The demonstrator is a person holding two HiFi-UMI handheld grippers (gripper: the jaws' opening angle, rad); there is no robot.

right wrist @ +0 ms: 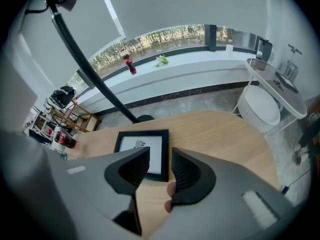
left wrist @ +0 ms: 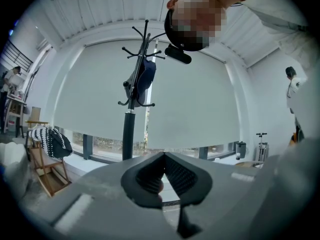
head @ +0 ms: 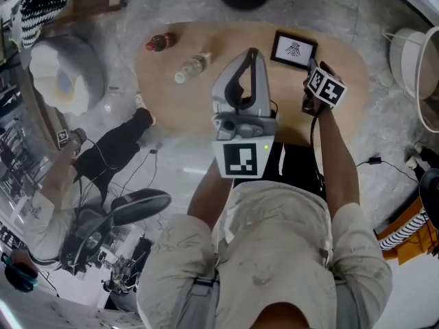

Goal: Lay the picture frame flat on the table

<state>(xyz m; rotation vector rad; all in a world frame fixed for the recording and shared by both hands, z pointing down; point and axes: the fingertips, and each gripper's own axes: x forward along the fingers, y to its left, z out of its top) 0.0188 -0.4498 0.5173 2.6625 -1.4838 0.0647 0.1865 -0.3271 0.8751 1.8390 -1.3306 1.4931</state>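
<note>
Picture frame (head: 294, 50) lying flat, upper right of the table (head: 206, 40)
It looks light and stiff, with breakable glass; best pinched by its border. The right gripper (right wrist: 160, 156) hangs over it, jaws apart and empty; the left gripper (left wrist: 164, 156) is closed on nothing.

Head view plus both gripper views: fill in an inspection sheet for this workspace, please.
Surface: oval wooden table, holding three items.
Job's things: picture frame lies flat on the table, face up.
Clutter: cola bottle and clear bottle, both lying down, apart from the frame.
Grippers: left gripper jaws together, empty; right gripper jaws apart above the frame, gripping nothing.
Cables: black floor cable at right; thin lead along the right forearm.
Surroundings: coat stand, white tub, office chair, seated person at left.
</note>
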